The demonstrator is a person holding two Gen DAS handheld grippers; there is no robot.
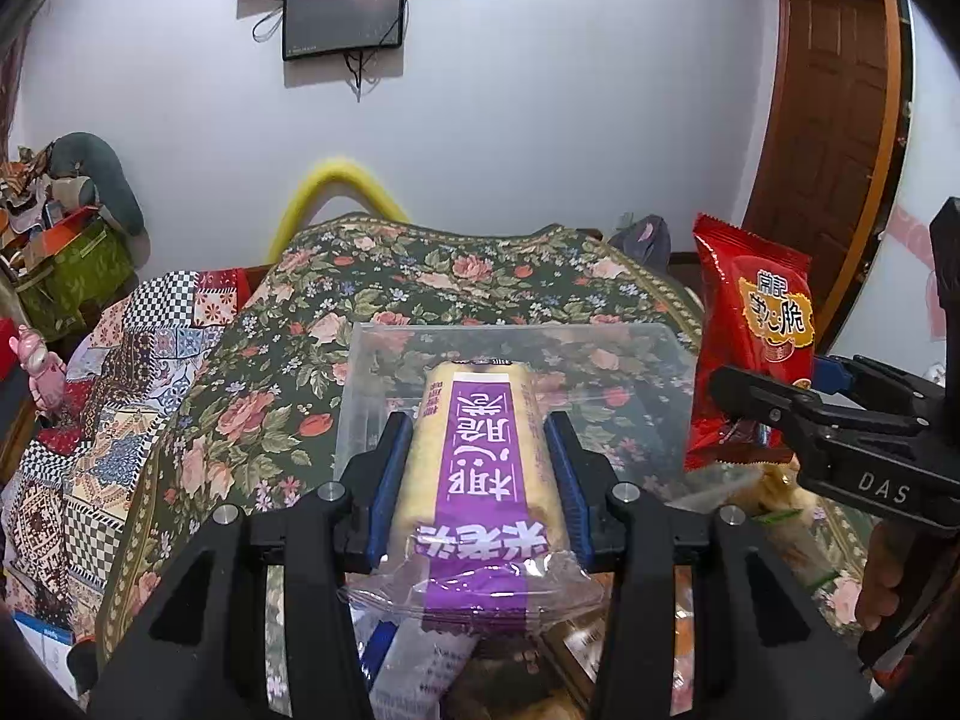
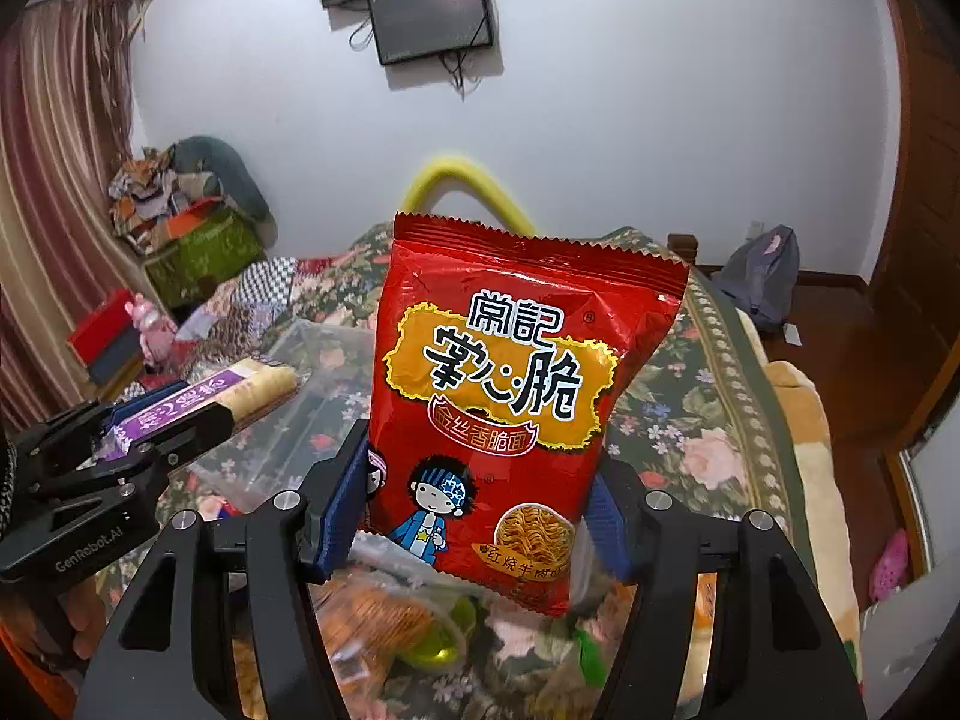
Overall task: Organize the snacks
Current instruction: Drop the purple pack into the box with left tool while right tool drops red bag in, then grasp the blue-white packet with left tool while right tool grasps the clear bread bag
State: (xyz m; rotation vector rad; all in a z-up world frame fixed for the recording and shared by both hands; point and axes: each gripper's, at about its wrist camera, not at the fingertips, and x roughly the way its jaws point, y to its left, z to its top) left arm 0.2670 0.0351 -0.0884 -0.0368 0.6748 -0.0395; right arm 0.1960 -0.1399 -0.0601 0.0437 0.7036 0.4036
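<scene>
The left gripper [image 1: 474,480] is closed on the roll [image 1: 477,456] at mid-length, holding it above the clear bin [image 1: 372,360] on the bed [image 1: 240,396]. It looks light, stiff and brittle, in slick film. To the right, the right gripper [image 2: 474,516] pinches the red bag [image 2: 510,396] by its lower edges, upright in the air; puffy and crushable, it is best held near the seams.

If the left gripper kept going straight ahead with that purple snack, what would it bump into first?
Probably the clear plastic box: the left gripper points its purple-labelled snack roll at the box's opening, though depth is hard to judge.
</scene>
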